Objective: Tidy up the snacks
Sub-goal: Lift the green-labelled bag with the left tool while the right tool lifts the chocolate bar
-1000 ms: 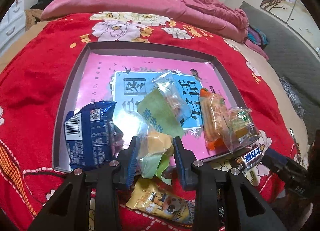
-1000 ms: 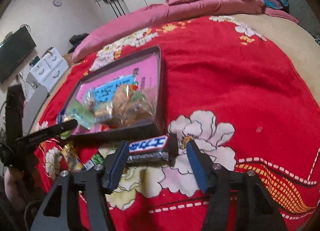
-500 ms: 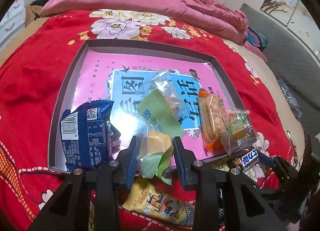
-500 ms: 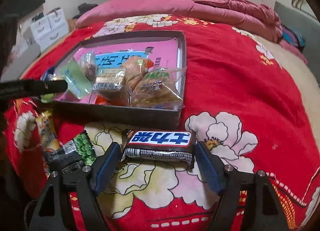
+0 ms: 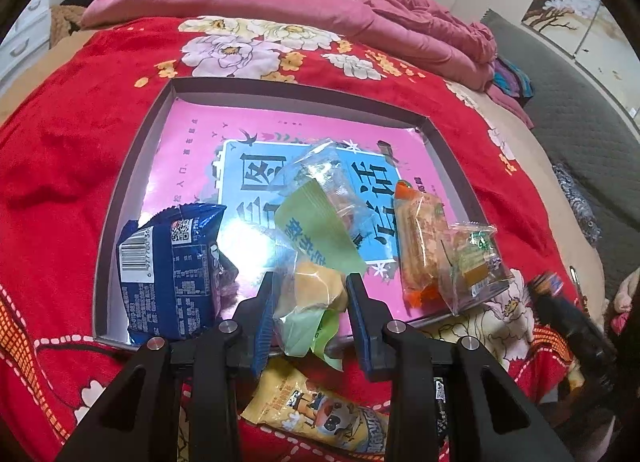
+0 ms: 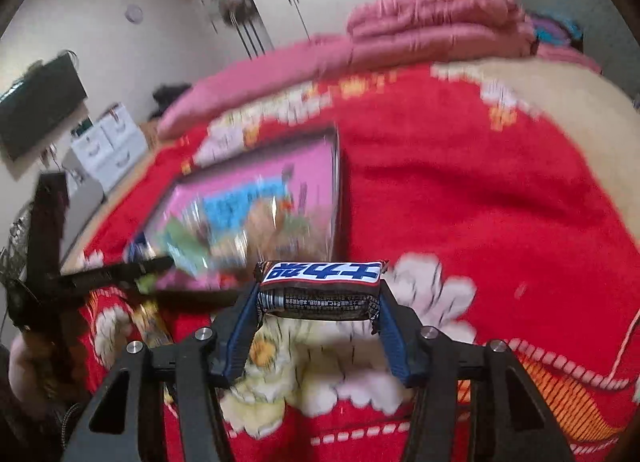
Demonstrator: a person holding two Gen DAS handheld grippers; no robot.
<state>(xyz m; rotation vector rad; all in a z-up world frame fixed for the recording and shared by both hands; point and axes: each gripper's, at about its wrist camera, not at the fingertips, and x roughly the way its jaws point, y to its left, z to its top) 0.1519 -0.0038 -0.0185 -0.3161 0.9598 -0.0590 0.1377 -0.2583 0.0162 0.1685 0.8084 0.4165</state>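
A: Left wrist view: why does the left gripper [image 5: 310, 312] hang over the near rim of the shallow grey box [image 5: 132, 165]?

B: It's clamped on a clear-wrapped yellow cake with green label [image 5: 316, 294], probably to drop it in.

A: Right wrist view?

B: The right gripper [image 6: 320, 298], having just closed, pinches the blue-and-white chocolate bar [image 6: 320, 290] endwise above the red blanket [image 6: 480, 221], beside the box.

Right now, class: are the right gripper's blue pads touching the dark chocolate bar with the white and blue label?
Touching. The right wrist view shows the right gripper with both pads pressed against the ends of the chocolate bar, lifted off the red blanket.
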